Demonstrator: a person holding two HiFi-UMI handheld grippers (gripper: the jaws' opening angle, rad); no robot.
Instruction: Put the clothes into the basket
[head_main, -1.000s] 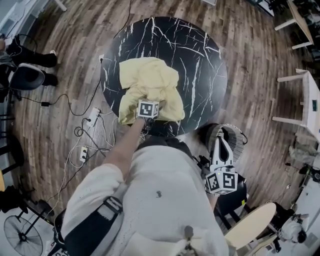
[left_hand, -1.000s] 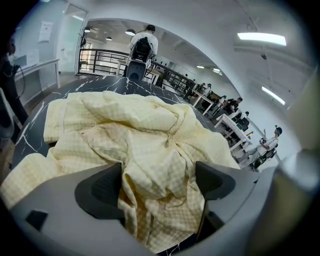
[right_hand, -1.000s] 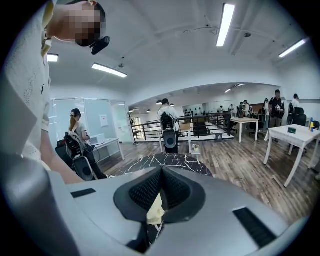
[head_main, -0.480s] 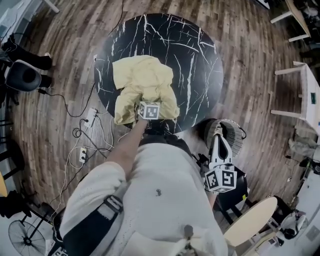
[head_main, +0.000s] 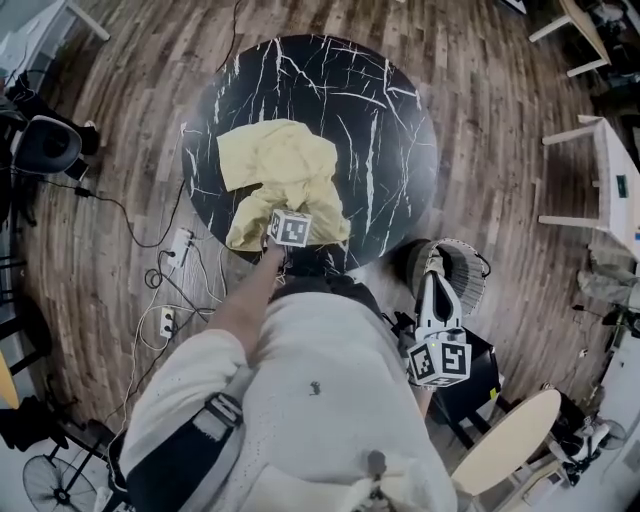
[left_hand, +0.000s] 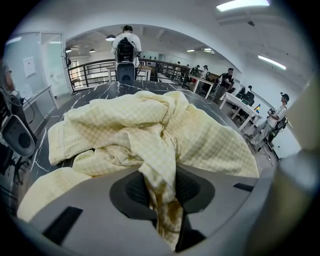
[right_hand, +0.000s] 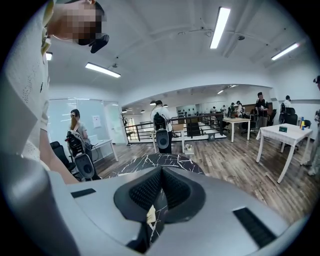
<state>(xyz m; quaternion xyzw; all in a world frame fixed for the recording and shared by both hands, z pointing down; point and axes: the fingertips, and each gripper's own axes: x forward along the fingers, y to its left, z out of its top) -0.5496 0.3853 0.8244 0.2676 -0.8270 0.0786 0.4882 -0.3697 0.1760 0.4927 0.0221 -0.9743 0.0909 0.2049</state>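
Observation:
A pale yellow checked garment lies crumpled on the near left part of the round black marble table. My left gripper is at the garment's near edge. In the left gripper view its jaws have just been closing and now pinch a fold of the yellow cloth; the left gripper holds it between the dark pads. The basket, dark with a wire rim, stands on the floor right of the table. My right gripper hangs over it, and the right gripper is shut on nothing.
Cables and power strips lie on the wooden floor left of the table. An office chair stands at far left, white tables at right. A black seat and a round wooden stool are near my right side.
The garment's near edge has bunched up under the left gripper, which has tilted a little. The right gripper has stayed over the basket.

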